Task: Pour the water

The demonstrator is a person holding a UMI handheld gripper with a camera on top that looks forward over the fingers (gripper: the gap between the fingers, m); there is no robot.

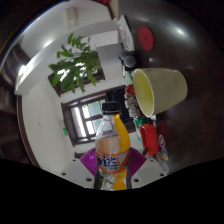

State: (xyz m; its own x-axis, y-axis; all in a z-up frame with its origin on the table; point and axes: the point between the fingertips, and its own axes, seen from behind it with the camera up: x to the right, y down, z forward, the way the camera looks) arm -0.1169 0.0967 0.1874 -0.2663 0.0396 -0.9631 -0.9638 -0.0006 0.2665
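Gripper (113, 172) fingers with purple pads look clamped on the clear plastic bottle of orange drink (114, 150), I think. Just above-right of that bottle I see a tilted, smooth yellow plastic cup (160, 91); leafy green plant (76, 64) sits up-left.

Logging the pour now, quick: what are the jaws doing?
Gripper: shut on the orange drink bottle, tilted toward the yellow cup.
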